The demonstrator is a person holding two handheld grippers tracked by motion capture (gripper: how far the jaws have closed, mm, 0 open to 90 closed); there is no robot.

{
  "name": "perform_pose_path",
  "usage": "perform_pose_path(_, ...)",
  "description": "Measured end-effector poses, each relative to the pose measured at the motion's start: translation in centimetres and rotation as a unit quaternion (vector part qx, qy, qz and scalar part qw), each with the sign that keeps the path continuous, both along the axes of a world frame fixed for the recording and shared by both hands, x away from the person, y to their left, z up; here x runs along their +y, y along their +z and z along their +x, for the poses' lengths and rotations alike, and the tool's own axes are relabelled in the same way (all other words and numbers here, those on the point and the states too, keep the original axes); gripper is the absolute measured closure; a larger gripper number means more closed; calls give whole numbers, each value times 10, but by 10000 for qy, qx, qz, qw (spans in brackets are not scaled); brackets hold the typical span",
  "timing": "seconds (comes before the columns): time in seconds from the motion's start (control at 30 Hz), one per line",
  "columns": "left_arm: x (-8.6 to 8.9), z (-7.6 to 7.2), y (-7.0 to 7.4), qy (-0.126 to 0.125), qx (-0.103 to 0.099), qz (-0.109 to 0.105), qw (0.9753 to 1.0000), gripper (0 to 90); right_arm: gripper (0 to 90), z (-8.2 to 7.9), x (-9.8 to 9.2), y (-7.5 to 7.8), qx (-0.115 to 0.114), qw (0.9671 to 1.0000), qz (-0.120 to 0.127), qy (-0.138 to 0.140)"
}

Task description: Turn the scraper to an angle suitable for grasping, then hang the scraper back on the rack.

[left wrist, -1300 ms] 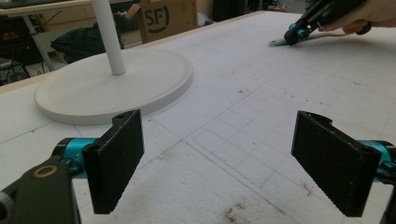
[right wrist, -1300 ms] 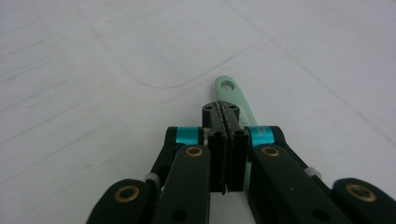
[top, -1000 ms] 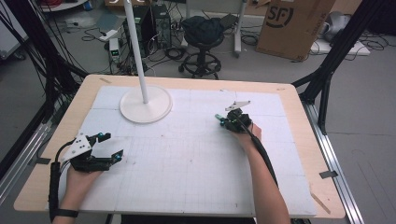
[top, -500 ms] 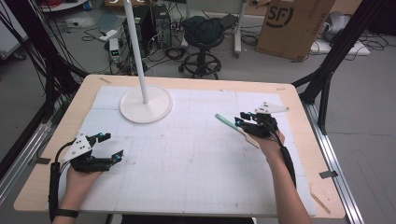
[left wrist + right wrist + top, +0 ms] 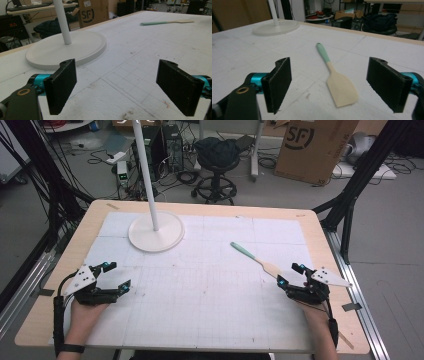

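A spatula (image 5: 255,259) with a mint-green handle and a pale wooden blade lies flat on the white mat, right of centre. In the right gripper view the spatula (image 5: 337,82) lies just ahead of the jaws, blade nearest, handle pointing away. My right gripper (image 5: 290,276) rests near the table's right edge, open and empty, a little short of the blade. My left gripper (image 5: 116,276) rests at the left front of the mat, open and empty. From the left gripper view the spatula (image 5: 165,22) lies far off at the upper right.
A white lamp stand with a round base (image 5: 156,232) and thin pole stands at the back left of the mat; the base (image 5: 62,50) is close ahead in the left gripper view. Wooden table edges (image 5: 320,240) frame the mat. A stool, cables and a cardboard box stand on the floor beyond.
My right gripper carried the spatula from mid-table to the right, set it down on the mat, opened and drew back toward the front right. The left gripper stayed put.
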State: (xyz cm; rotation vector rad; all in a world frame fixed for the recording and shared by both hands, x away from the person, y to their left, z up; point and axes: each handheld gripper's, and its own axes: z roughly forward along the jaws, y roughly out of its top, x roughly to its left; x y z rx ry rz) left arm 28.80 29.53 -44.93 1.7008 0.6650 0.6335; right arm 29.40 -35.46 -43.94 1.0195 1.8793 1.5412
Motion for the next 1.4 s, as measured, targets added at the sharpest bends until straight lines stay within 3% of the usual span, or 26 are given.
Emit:
perform_pose_path(0.1, 0, 0, 0, -5, 4, -5, 10000, 172, 171, -3, -6, -1, -57, 9999, 105, -112)
perform_pose_path(0.27, 0, 0, 0, -5, -3, 11, 10000, 173, 170, -2, -6, -5, 40, 9999, 33, -163)
perform_pose_path(0.4, 1, 1, 0, 6, 12, -22, 10000, 173, 170, -4, -5, -3, -26, 9998, 20, -181)
perform_pose_path(0.67, 1, 1, 0, 2, 16, -27, 10000, 173, 171, 7, -4, 3, -94, 9998, -5, -165)
perform_pose_path(1.07, 0, 0, 0, 4, 12, -10, 10000, 172, 173, 50, 12, 13, 228, 9986, -462, 140)
perform_pose_path(1.4, -1, 0, 0, -13, -16, 34, 10000, 171, 173, 95, 41, 13, 677, 9919, -992, 420)
